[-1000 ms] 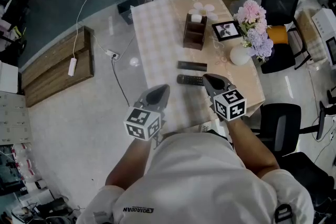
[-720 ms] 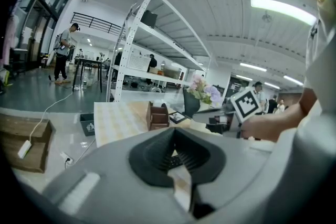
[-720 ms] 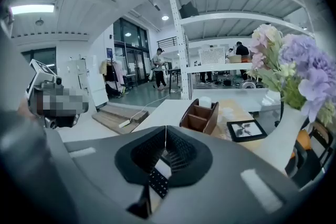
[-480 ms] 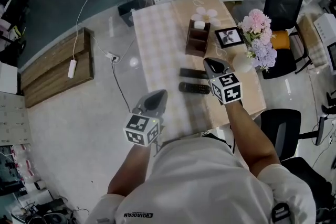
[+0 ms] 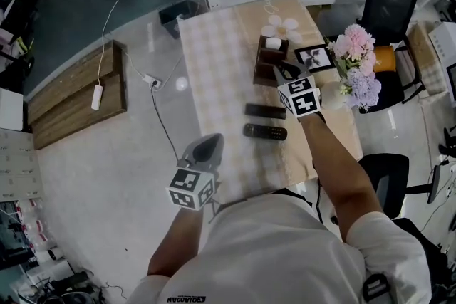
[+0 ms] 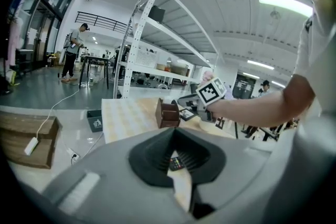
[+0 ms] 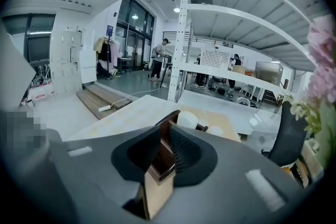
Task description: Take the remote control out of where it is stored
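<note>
The near remote control (image 5: 265, 132) and far remote control (image 5: 265, 111) lie flat and parallel on the desk (image 5: 214, 60), in front of the brown organiser box (image 5: 266, 62). A photo frame (image 5: 314, 58) and flowers (image 5: 358, 60) stand to its right. The right arm is outstretched, with the right tongs (image 5: 286, 71) at the box. Their jaws have just been opening and grip nothing. The left tongs (image 5: 208, 143), by the desk's near left corner, are slightly parted and empty.

Workshop-office hall: tall steel racking (image 6: 137, 44), office chairs (image 5: 388, 5), polished concrete floor (image 5: 107, 174).
</note>
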The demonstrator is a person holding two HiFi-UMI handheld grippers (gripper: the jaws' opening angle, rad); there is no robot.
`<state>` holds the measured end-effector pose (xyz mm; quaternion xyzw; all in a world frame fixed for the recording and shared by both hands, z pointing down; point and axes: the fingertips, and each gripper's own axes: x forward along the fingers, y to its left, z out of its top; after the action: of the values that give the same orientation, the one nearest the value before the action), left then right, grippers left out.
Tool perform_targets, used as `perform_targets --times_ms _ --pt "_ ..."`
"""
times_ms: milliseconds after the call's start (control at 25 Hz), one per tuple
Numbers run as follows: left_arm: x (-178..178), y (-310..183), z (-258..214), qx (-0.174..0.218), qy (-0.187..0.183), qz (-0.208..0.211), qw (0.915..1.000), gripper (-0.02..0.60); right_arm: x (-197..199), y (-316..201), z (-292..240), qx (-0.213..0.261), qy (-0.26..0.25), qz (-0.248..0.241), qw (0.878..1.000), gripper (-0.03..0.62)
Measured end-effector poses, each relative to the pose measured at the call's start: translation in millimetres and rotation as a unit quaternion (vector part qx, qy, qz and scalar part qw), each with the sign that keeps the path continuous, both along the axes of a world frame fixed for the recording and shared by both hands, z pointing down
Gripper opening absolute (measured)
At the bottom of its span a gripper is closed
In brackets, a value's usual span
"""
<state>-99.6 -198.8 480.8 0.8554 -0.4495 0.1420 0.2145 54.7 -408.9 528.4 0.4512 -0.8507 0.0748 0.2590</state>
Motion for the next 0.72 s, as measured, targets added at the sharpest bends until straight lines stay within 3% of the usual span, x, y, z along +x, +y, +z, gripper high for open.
perform_targets --times_ms 400,720 --pt "-2.0 -7.3 17.2 -0.029 0.004 -0.007 0.9995 0.003 6.6 -76.1 12.2 0.021 0.097 -0.002 0.995 0.161" --pt "-7.9 -11.3 21.7 -0.04 0.011 -0.02 0.9989 0.003 -2.0 -100.4 26.2 -0.002 0.142 -0.069 0.987 0.23"
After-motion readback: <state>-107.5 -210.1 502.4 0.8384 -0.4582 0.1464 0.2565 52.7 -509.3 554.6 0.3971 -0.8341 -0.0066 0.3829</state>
